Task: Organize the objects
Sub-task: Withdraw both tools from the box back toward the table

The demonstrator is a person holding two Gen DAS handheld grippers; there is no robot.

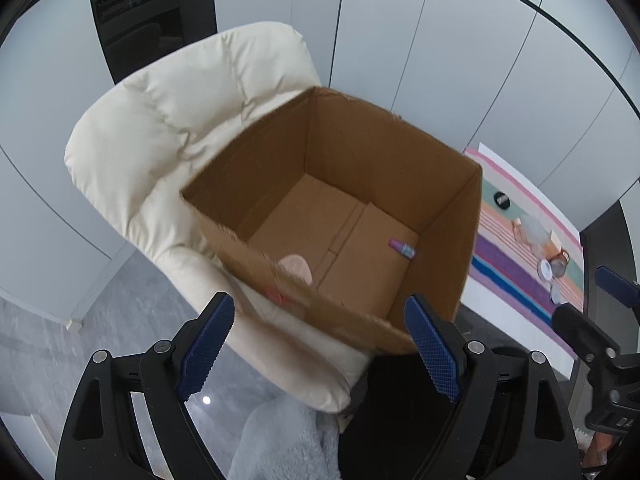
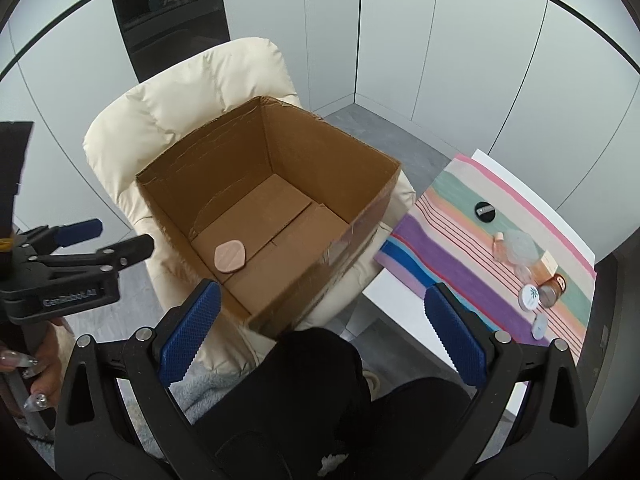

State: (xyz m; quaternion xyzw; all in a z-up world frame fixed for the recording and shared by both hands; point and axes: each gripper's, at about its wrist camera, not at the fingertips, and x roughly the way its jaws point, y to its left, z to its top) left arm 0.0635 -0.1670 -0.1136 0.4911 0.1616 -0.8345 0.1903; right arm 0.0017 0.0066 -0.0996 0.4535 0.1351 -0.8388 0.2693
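Now both grippers, left gripper (image 1: 326,344) and right gripper (image 2: 320,332), hang spread and empty over the cardboard box (image 2: 360,196); the remaining small jars (image 2: 532,296) lie right of the box, nearer the right gripper.

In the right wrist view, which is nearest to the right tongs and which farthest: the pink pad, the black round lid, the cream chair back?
1. Pink pad, on the box floor, left.
2. Black round lid, on the striped cloth, right.
3. Cream chair back, behind the box.
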